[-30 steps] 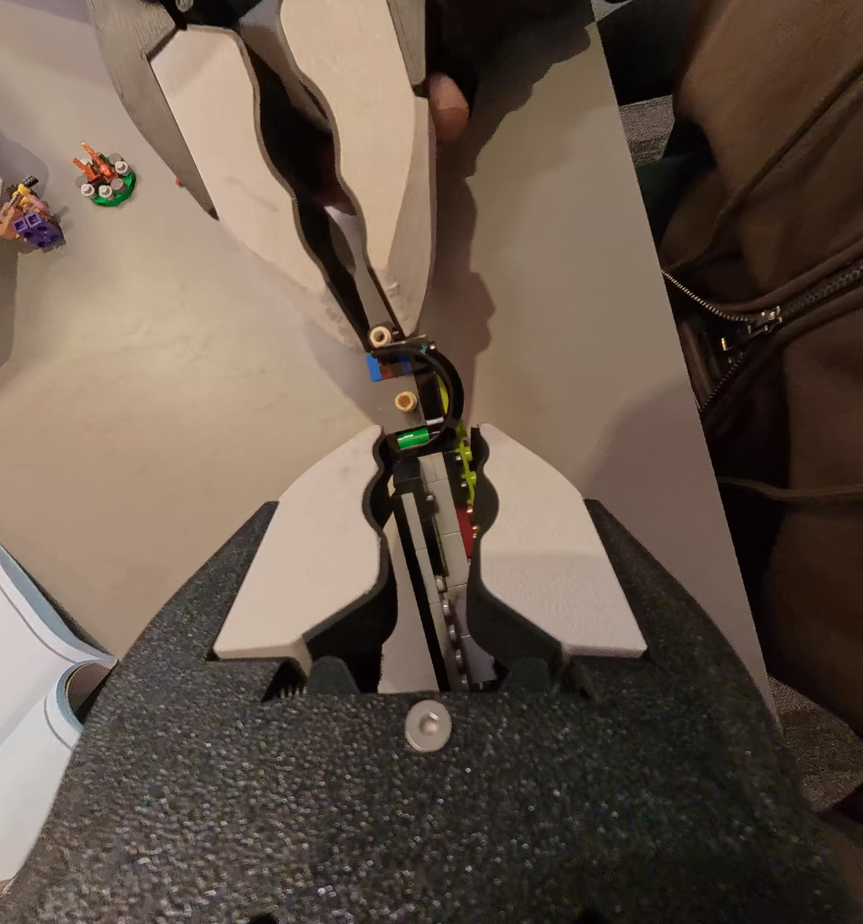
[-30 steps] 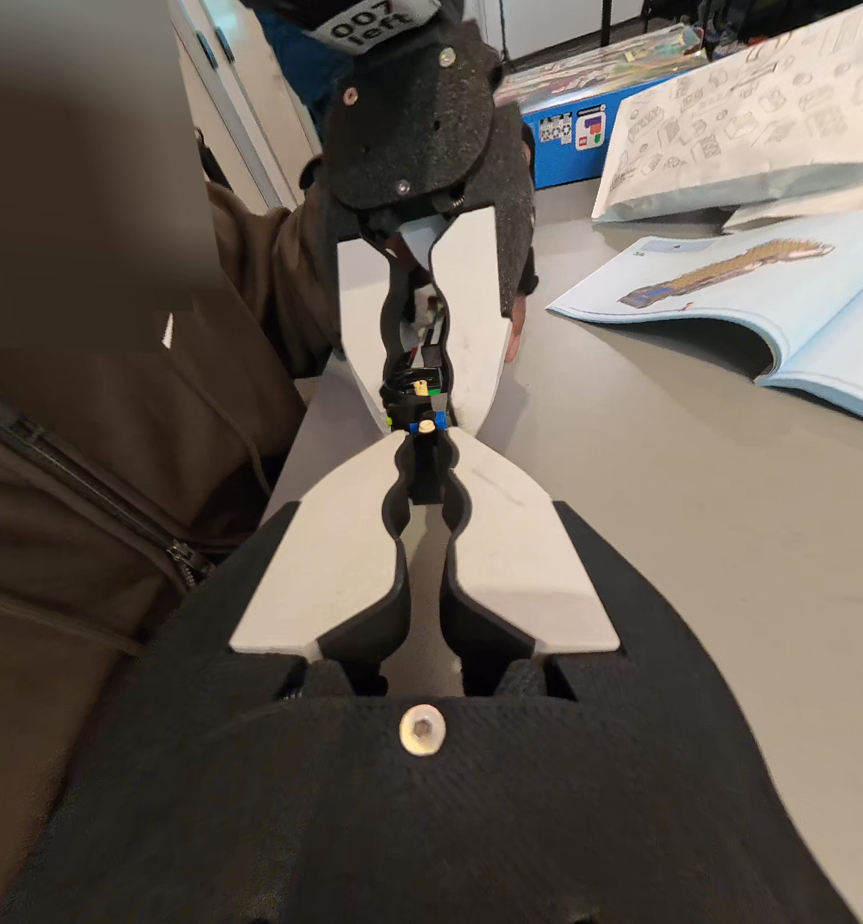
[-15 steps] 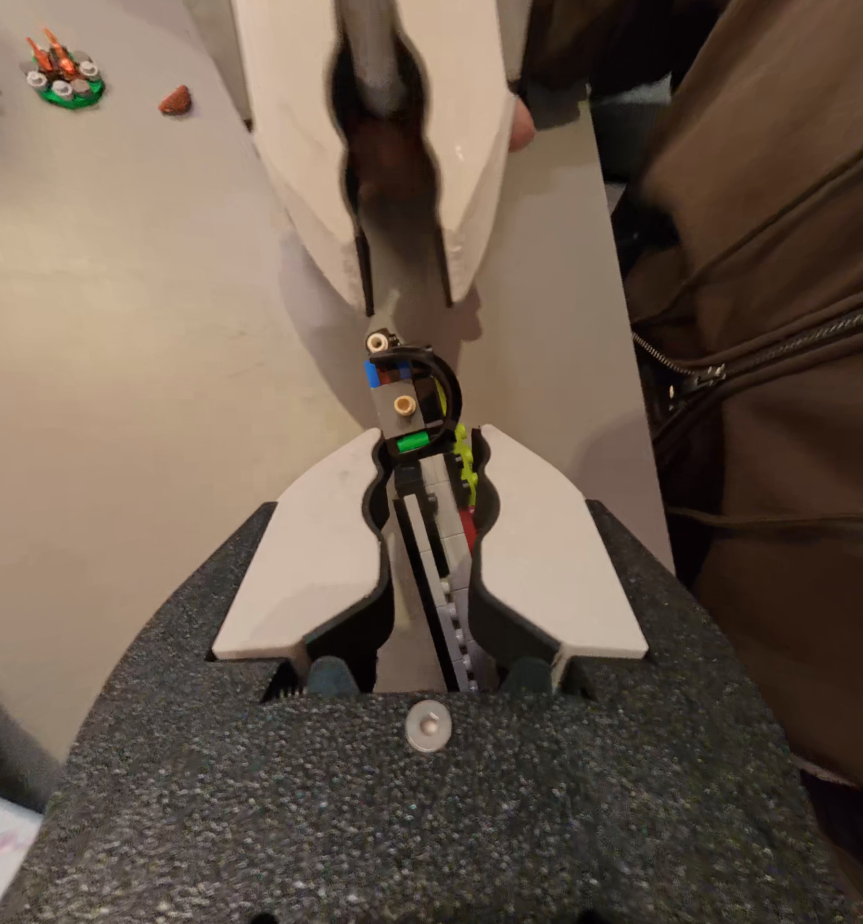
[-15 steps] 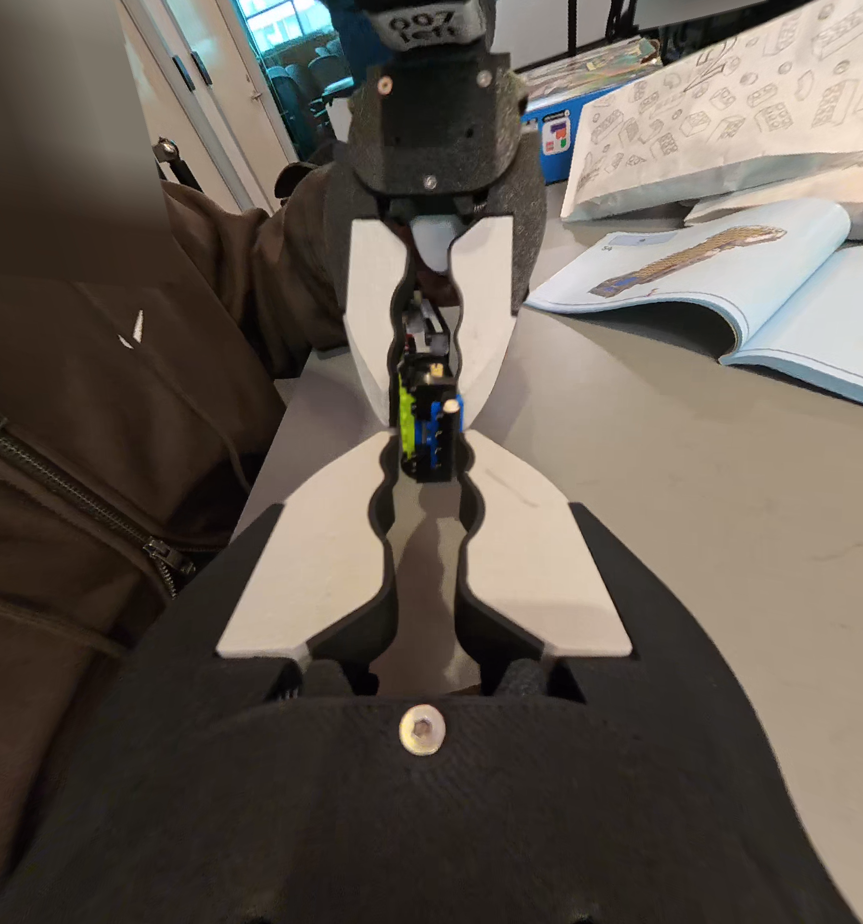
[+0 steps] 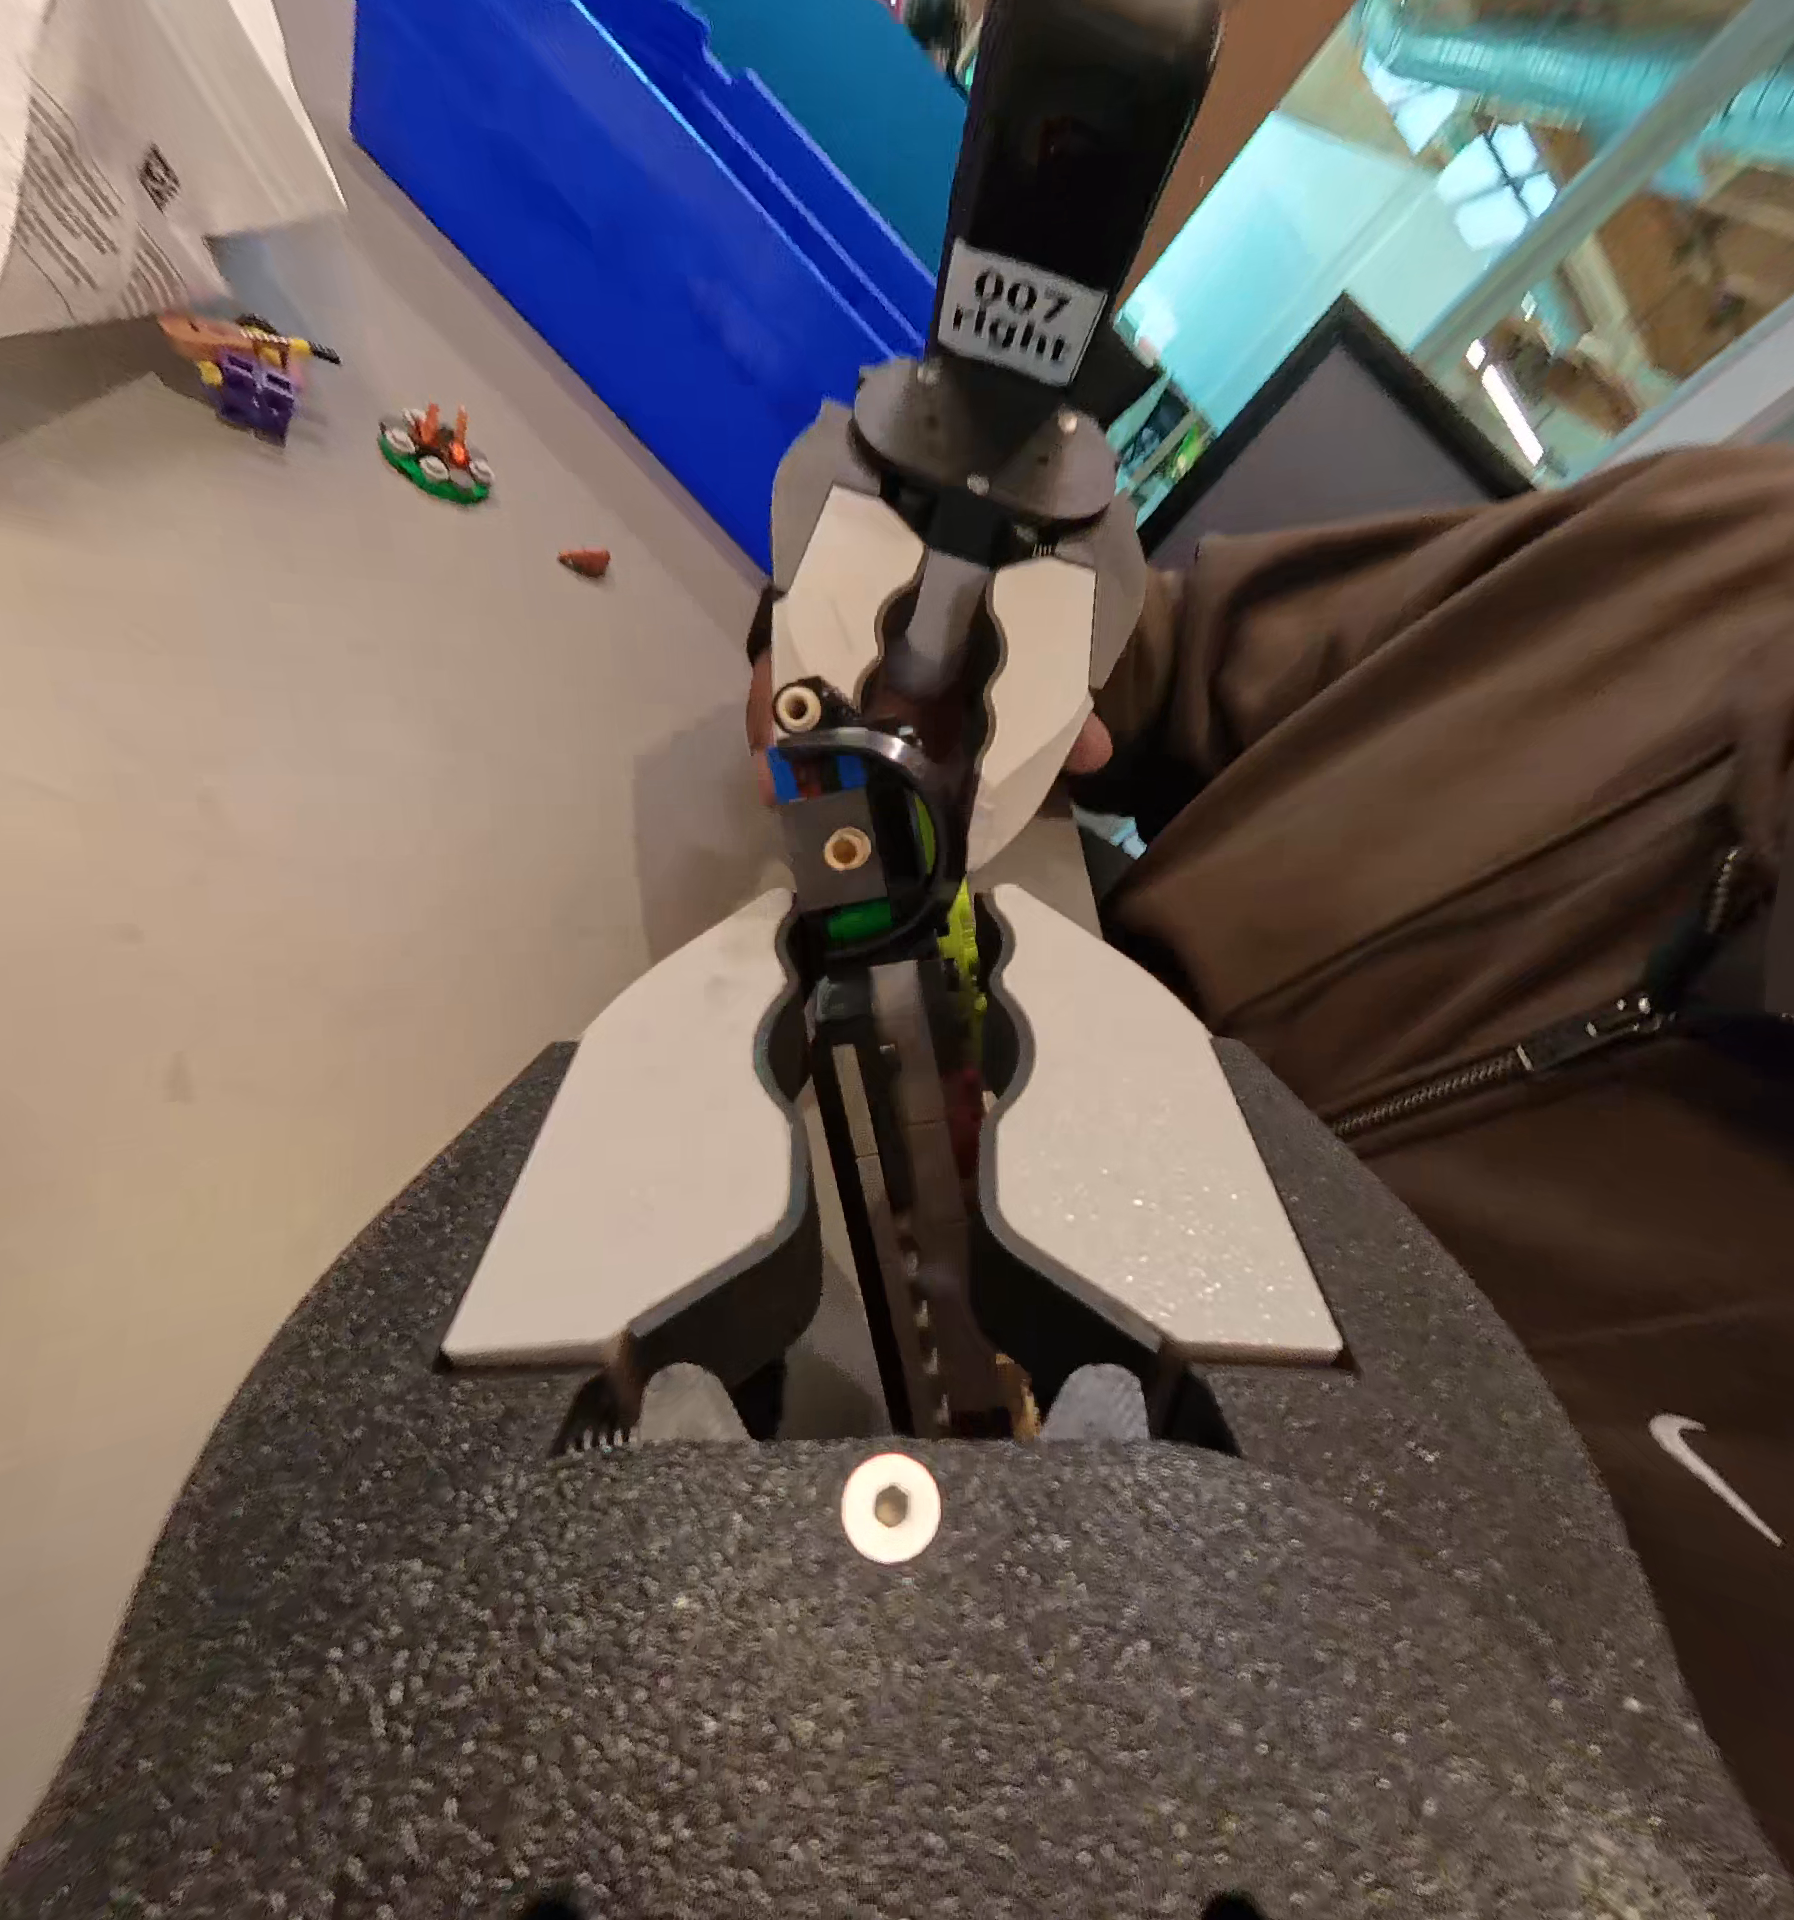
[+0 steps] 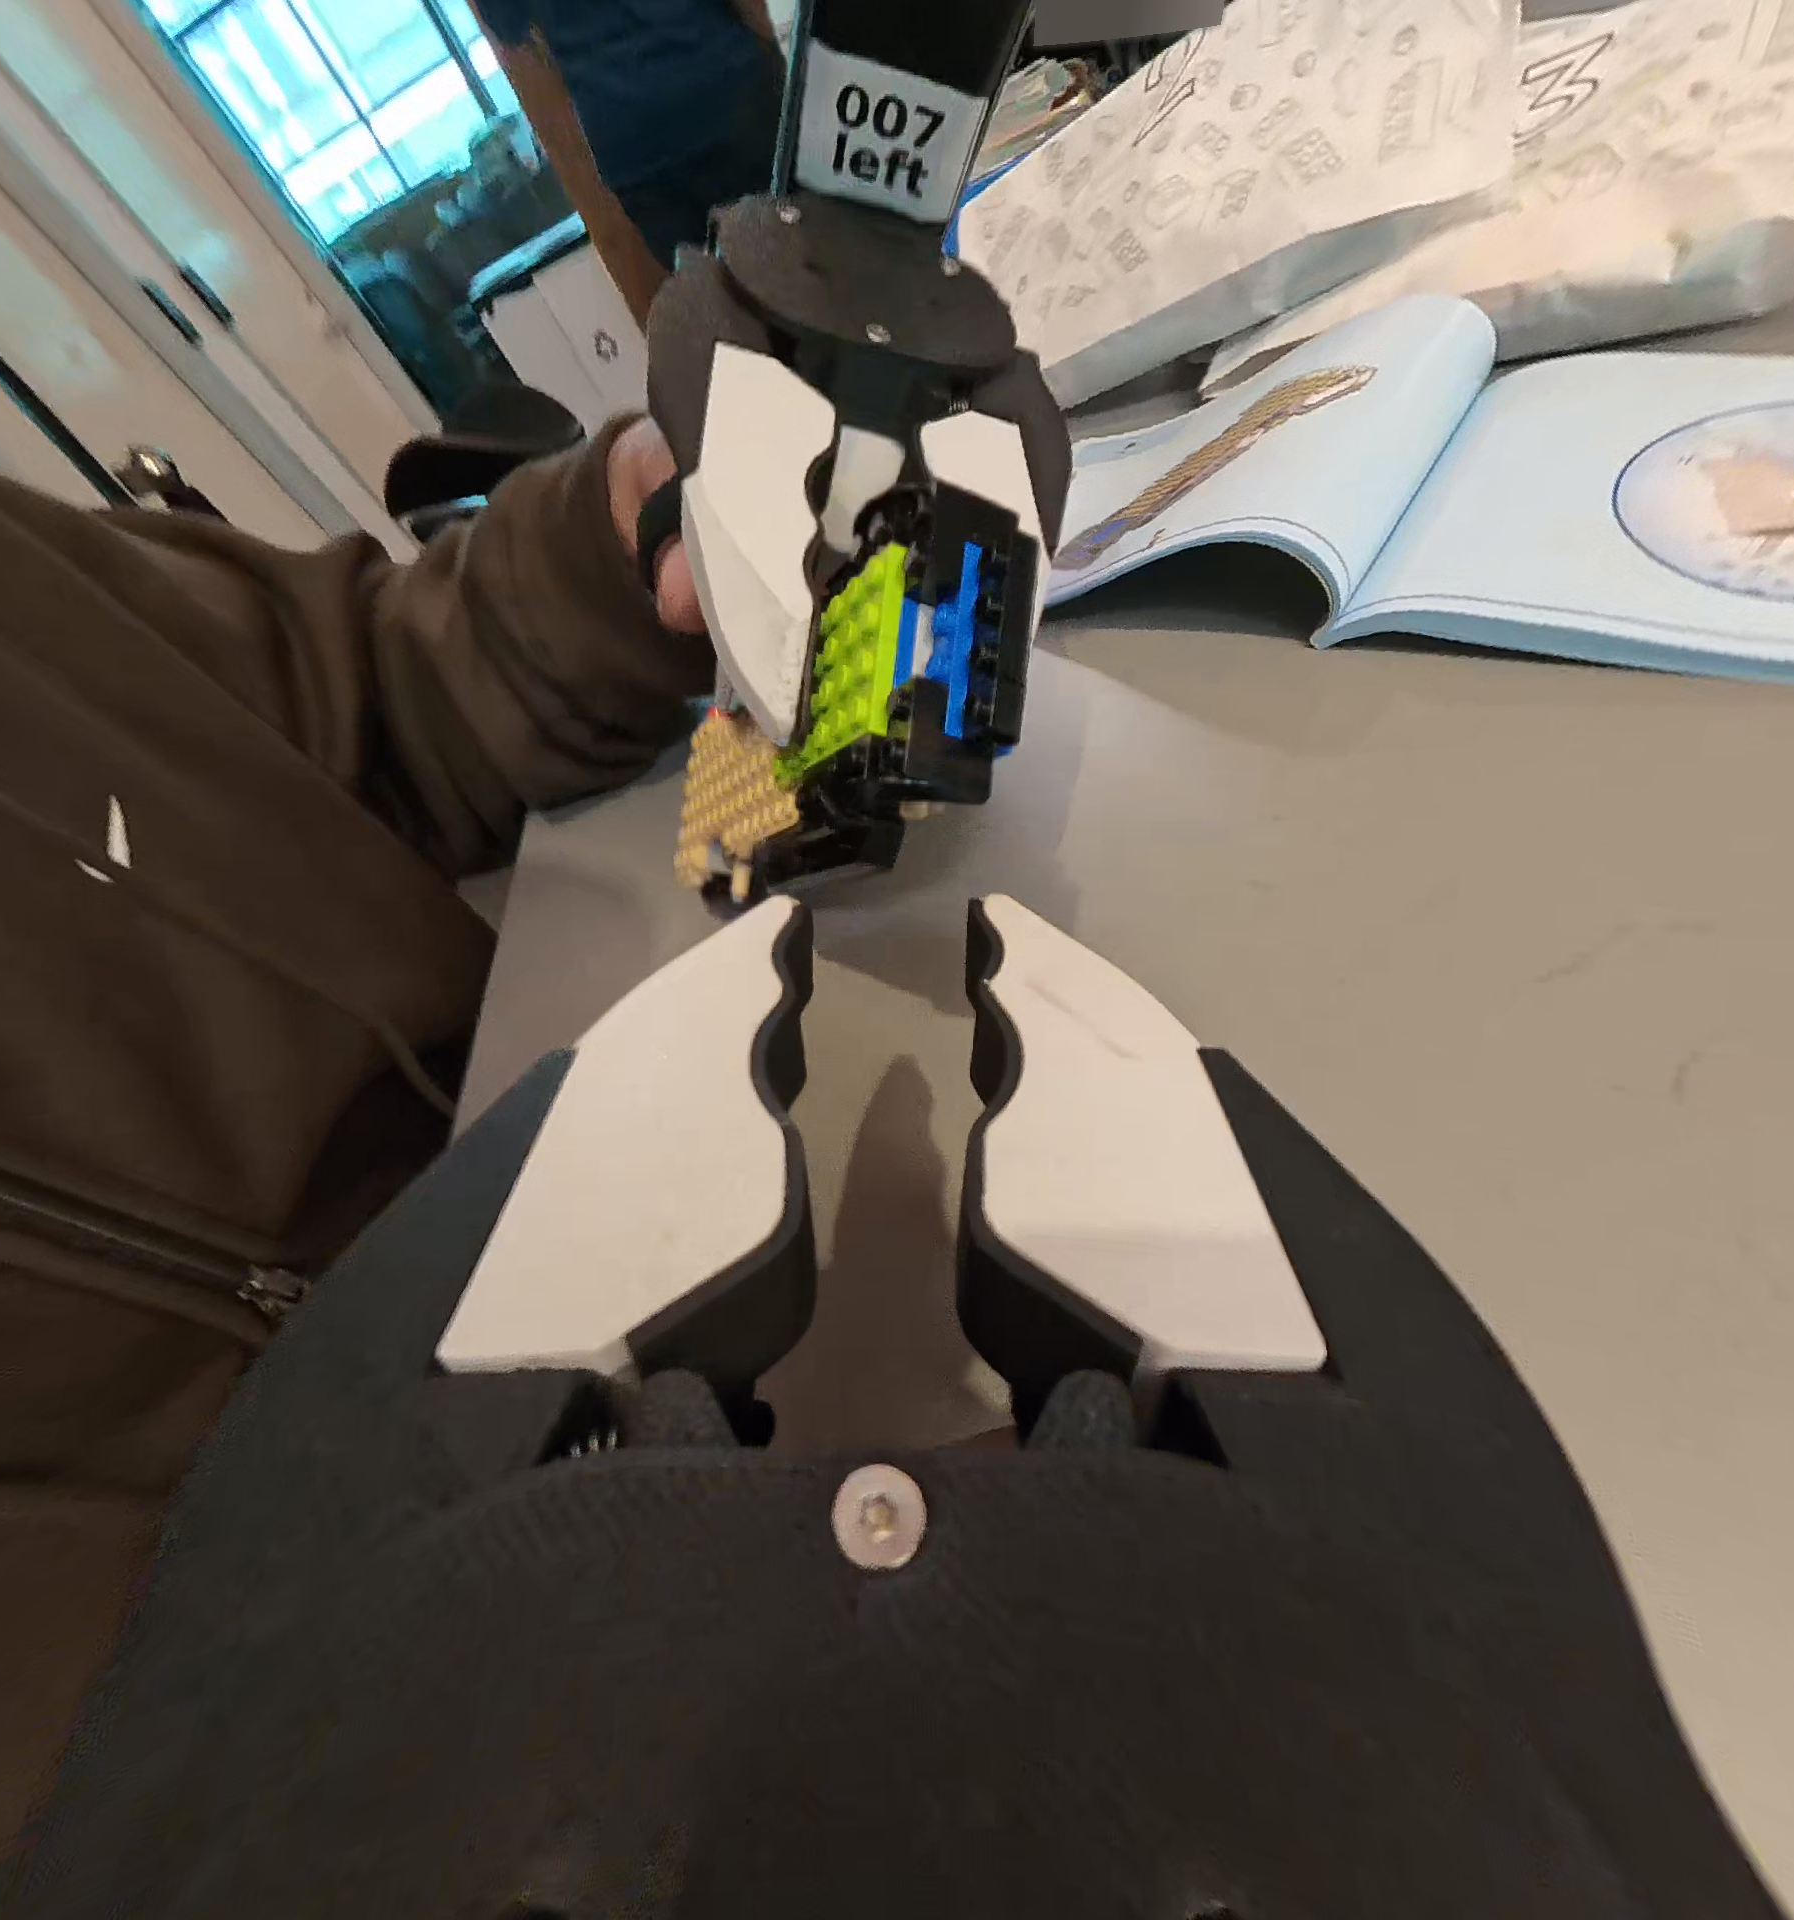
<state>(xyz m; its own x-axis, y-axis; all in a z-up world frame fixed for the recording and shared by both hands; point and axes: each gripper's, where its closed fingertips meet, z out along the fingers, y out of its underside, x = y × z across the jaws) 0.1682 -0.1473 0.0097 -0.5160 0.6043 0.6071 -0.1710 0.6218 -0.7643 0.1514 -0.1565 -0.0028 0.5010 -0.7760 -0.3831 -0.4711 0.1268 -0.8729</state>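
Observation:
My left gripper (image 5: 888, 904) is shut on a brick model (image 5: 851, 842) of black, blue, lime and tan parts, which runs back between its fingers. In the right wrist view the same model (image 6: 872, 696) hangs in the left gripper (image 6: 872, 623) above the grey table (image 6: 1392, 987). My right gripper (image 6: 885, 914) is open and empty, its fingertips just short of the model's lower end. It faces my left gripper from beyond the model in the left wrist view (image 5: 934, 727).
An open instruction booklet (image 6: 1495, 499) and white printed bags (image 6: 1288, 156) lie at the back right. A blue box (image 5: 612, 239), a purple brick figure (image 5: 249, 374), a green round brick piece (image 5: 436, 457) and a small brown piece (image 5: 586, 561) lie on the table. A person's brown jacket (image 5: 1495, 831) is close by. The grippers are tip to tip, or close to it. Left tips and right tips are each some 20 cm from the small brown piece (image 5: 586, 561).
My right gripper was closed on the model's tip, then opened and drew back from it. My left gripper kept its hold and tilted upward with the model.

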